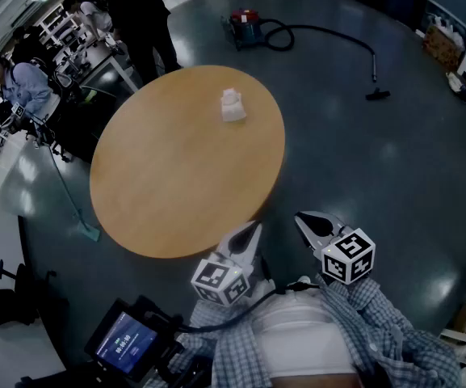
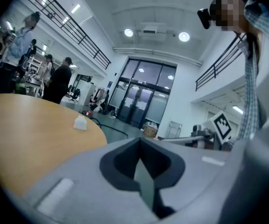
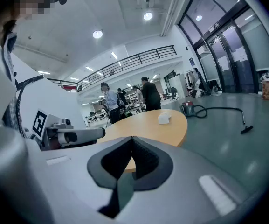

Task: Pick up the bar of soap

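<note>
White bar of soap is sitting around 1 o'clock on the wooden table, well away from the left gripper and right gripper (both hanging closed, empty). I'm guessing going in shut is risking knocking it away.

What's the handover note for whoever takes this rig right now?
Left claw: shut, empty, at the near edge of the round table.
Right claw: shut, empty, just off that near edge.
Bar of soap: lying on the far side of the table, well away from both claws.
Done: nothing yet.
Left: reach across, open a claw, close on the soap, lift.
</note>
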`<state>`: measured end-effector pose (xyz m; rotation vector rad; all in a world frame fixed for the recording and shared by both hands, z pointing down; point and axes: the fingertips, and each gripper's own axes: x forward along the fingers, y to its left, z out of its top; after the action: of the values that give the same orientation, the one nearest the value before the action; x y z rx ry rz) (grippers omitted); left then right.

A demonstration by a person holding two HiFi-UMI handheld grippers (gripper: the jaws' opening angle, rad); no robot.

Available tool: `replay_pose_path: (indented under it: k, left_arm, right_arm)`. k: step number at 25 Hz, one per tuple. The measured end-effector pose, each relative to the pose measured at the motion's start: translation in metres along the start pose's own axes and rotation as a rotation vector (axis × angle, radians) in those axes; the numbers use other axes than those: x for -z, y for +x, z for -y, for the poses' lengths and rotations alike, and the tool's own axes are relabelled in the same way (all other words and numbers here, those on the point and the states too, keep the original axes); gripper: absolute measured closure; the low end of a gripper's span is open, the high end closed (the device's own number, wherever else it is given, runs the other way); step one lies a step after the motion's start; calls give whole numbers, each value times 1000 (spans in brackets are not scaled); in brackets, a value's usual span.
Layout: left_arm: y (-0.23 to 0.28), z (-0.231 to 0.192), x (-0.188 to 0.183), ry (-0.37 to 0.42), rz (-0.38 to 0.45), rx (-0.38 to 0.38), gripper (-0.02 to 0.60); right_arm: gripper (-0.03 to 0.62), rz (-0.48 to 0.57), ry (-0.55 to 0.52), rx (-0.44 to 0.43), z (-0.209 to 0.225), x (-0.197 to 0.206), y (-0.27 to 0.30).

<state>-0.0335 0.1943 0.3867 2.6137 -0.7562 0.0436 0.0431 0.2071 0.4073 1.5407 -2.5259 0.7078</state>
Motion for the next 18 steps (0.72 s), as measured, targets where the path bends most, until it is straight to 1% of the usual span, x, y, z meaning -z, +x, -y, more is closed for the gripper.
replay_pose_path:
  k: [18]
  left_arm:
    - [6,0,-4,0,-1,-14,583]
  right_arm:
    - [591,-6,3,-13,6,-6,0]
